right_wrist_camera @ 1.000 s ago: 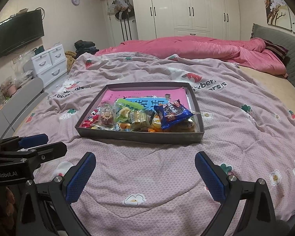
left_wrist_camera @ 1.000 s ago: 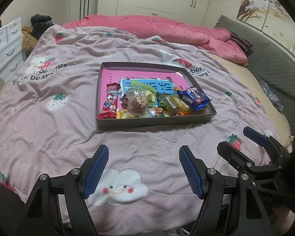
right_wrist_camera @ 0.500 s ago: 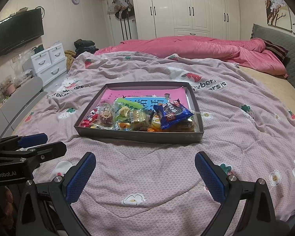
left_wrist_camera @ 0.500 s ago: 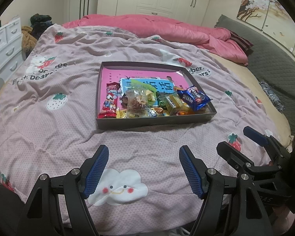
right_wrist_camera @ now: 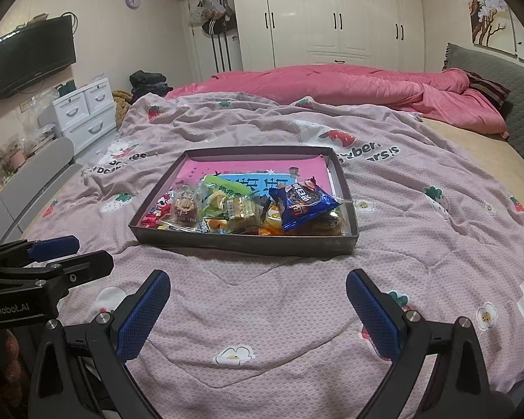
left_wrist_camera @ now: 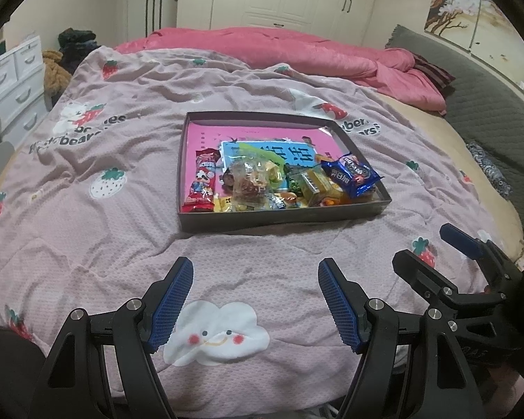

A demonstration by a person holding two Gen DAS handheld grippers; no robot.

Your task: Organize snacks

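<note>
A dark shallow tray (left_wrist_camera: 283, 218) with a pink floor lies on the bed; it also shows in the right wrist view (right_wrist_camera: 244, 244). Several snacks are heaped along its near side: a red packet (left_wrist_camera: 203, 183) at the left, a clear bag of brown sweets (left_wrist_camera: 249, 185), a yellow-green pack (left_wrist_camera: 314, 183) and a blue packet (left_wrist_camera: 351, 174) (right_wrist_camera: 302, 202) at the right. My left gripper (left_wrist_camera: 255, 305) is open and empty, above the bedspread short of the tray. My right gripper (right_wrist_camera: 258, 314) is open and empty too, and it also shows in the left wrist view (left_wrist_camera: 433, 255).
The bed has a pink strawberry bedspread (left_wrist_camera: 87, 160) and a rumpled pink duvet (left_wrist_camera: 297, 49) at the back. A grey headboard cushion (left_wrist_camera: 489, 111) runs along the right. White drawers (right_wrist_camera: 84, 115), a wall TV (right_wrist_camera: 31, 56) and wardrobes (right_wrist_camera: 332, 14) stand beyond.
Both grippers have drifted very slightly; the tray sits a touch lower in the right wrist view. Nothing was taken hold of or let go.
</note>
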